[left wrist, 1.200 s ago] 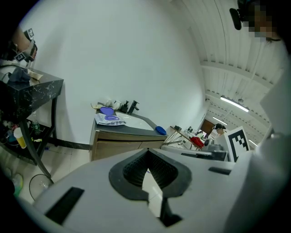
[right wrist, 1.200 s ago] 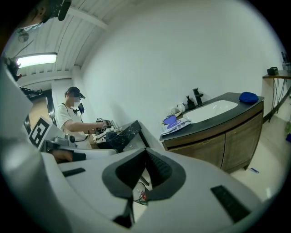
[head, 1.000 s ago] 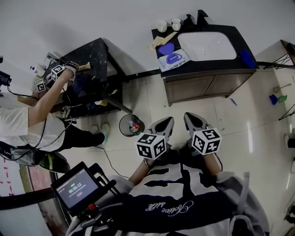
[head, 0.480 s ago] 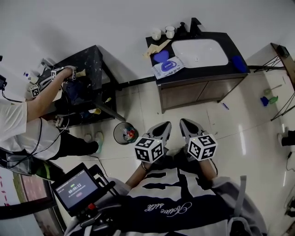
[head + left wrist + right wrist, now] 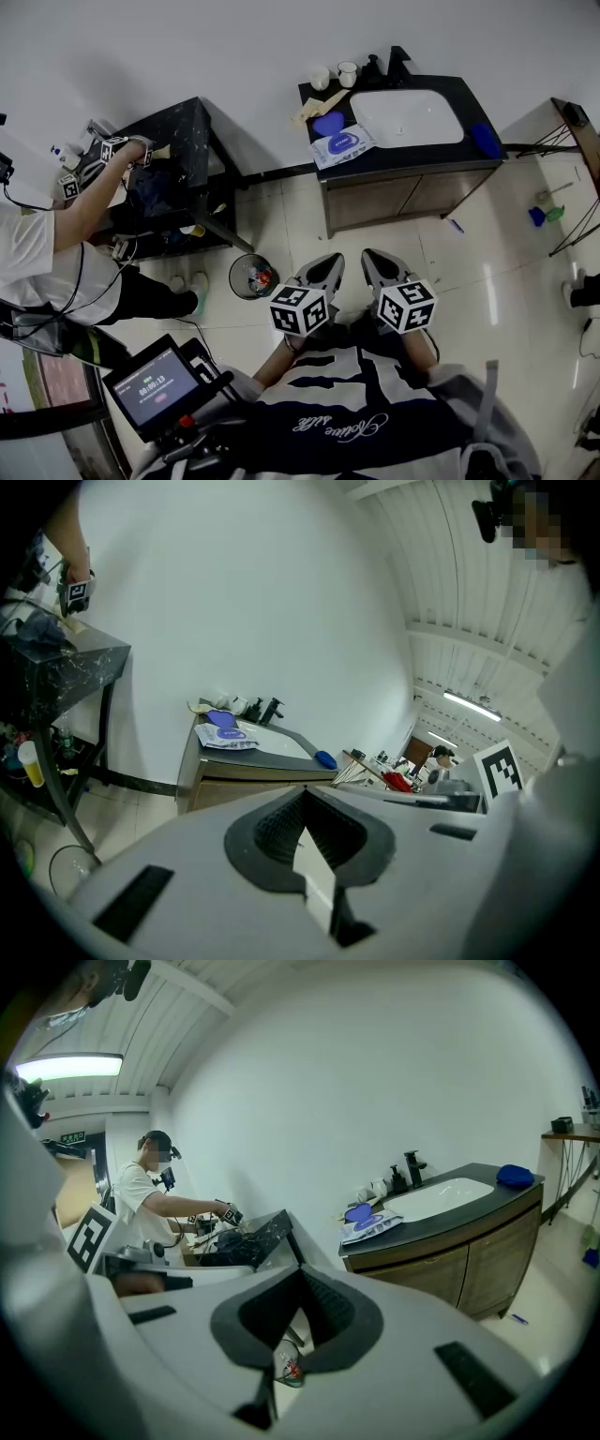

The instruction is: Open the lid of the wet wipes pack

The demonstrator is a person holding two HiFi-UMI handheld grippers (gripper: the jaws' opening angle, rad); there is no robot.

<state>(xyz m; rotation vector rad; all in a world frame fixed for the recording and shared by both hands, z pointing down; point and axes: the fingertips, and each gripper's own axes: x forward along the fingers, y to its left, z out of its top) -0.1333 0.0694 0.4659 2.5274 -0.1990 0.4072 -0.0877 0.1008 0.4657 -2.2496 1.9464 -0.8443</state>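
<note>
The wet wipes pack (image 5: 342, 145) is white with a blue label and lies flat on the left end of a black vanity counter (image 5: 412, 157), lid down. It also shows far off in the left gripper view, the pack (image 5: 228, 737), and in the right gripper view, the pack (image 5: 373, 1227). My left gripper (image 5: 323, 267) and right gripper (image 5: 373, 262) are held side by side close to my body over the tiled floor, well short of the counter. Both are shut with nothing between the jaws, left gripper (image 5: 305, 794), right gripper (image 5: 302, 1274).
A white basin (image 5: 408, 117), black tap (image 5: 398, 58), two cups (image 5: 321, 77), a blue heart-shaped item (image 5: 328, 123) and a blue sponge (image 5: 485, 141) share the counter. A waste bin (image 5: 251, 277) stands on the floor. Another person (image 5: 56, 225) works at a black table (image 5: 183, 122).
The counter and pack have shifted a little left in the head view. Both grippers stay shut near my body. The other person's hands moved left over the black table.
</note>
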